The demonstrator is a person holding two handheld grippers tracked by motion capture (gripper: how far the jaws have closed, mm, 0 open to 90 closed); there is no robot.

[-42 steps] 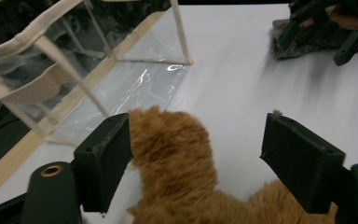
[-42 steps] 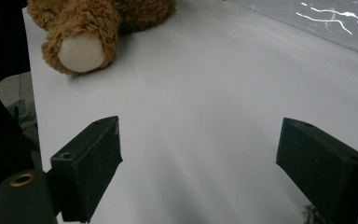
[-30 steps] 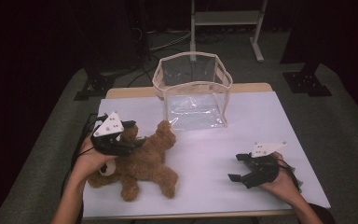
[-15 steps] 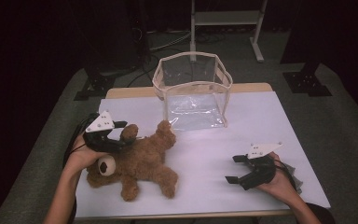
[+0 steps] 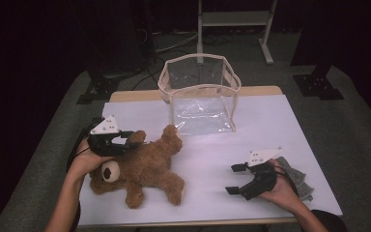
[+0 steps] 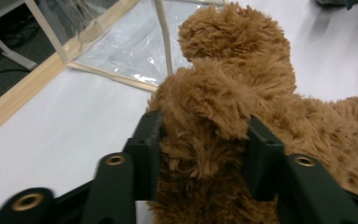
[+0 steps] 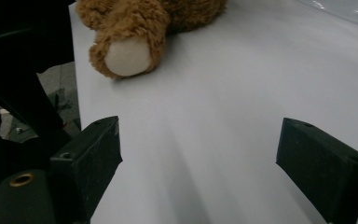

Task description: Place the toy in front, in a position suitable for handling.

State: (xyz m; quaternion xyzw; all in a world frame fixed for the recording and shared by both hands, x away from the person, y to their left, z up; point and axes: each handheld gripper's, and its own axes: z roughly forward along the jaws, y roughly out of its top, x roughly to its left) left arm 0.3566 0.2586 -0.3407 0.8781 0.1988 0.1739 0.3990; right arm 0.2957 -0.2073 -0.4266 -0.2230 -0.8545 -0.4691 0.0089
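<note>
At the near edge of the white bench (image 5: 270,121), a person's two hands each hold a black two-jaw gripper. The right gripper (image 5: 236,179) lies low over bare bench surface at the near right, its jaws spread wide with nothing between them; in the right gripper view the white tabletop runs between the two pads toward the teddy bear's pale-soled paw (image 7: 127,57). Just behind the right hand, a small grey cloth (image 5: 297,176) lies near the bench's right edge. On the near left, the brown teddy bear (image 5: 140,166) sprawls on the bench with its head toward the person's left hand and its legs toward the front edge. The left gripper (image 5: 125,139) comes in at the bear's upper side, and its jaws have just been closing; in the left gripper view they pinch a thick fold of the bear's brown fur, one limb of the toy, with the plush bulging between and above the pads. Farther back, at the middle of the bench and just beyond the bear's raised paw, stands an open clear plastic bag (image 5: 200,96) with beige trim, upright and apart from both grippers. Beyond the bench lie a dark floor and a metal stand (image 5: 234,19).
</note>
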